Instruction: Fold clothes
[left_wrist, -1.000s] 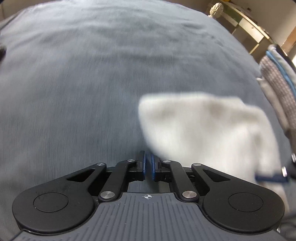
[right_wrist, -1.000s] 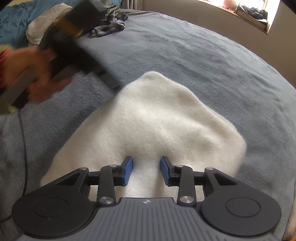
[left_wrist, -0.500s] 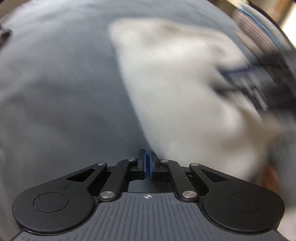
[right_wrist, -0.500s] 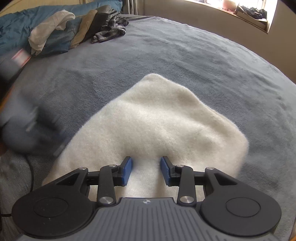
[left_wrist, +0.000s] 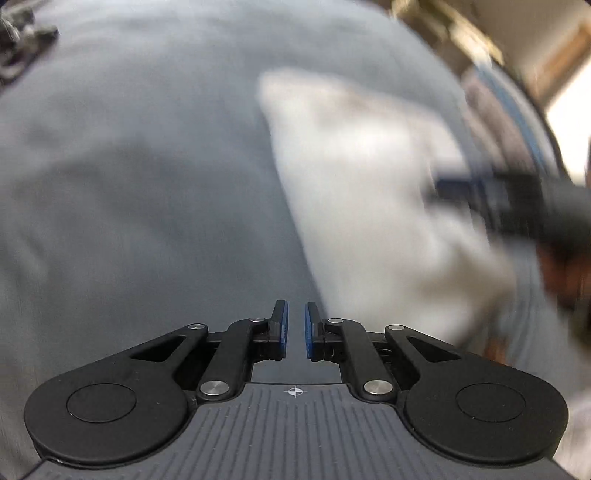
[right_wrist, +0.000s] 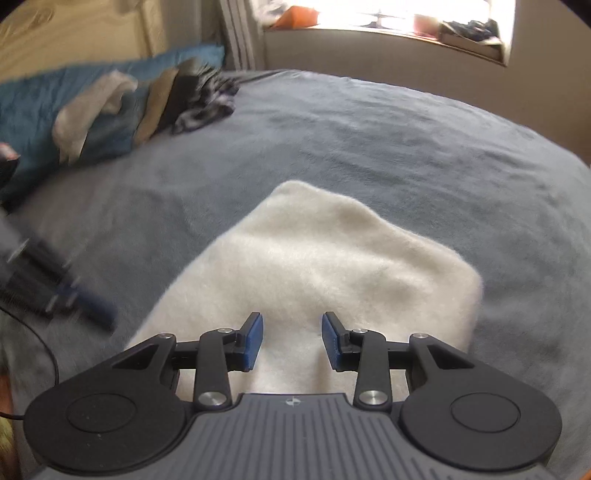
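A fluffy white folded garment (right_wrist: 332, 269) lies on the grey bedspread (right_wrist: 369, 129). My right gripper (right_wrist: 291, 319) hovers over its near part, open, with only the cloth's top surface below its blue pads. In the left wrist view the same garment (left_wrist: 362, 192) is blurred and lies ahead to the right. My left gripper (left_wrist: 294, 308) is over bare bedspread by the garment's left edge; its jaws are opening, a narrow gap shows and nothing is between them. The right gripper (left_wrist: 480, 188) appears as a blur at the garment's far side. The left gripper (right_wrist: 85, 306) shows blurred at the left.
A heap of unfolded clothes (right_wrist: 147, 103) lies on a blue cover (right_wrist: 33, 103) at the bed's far left. A window sill (right_wrist: 388, 26) with clutter runs behind the bed. A black cable (right_wrist: 40, 343) lies at the left. Striped folded clothes (left_wrist: 509, 110) sit at the right.
My left gripper has swung away from the garment's far corner to its near left edge, and its shut pads have parted slightly. The right gripper has tilted up a little, still open over the garment.
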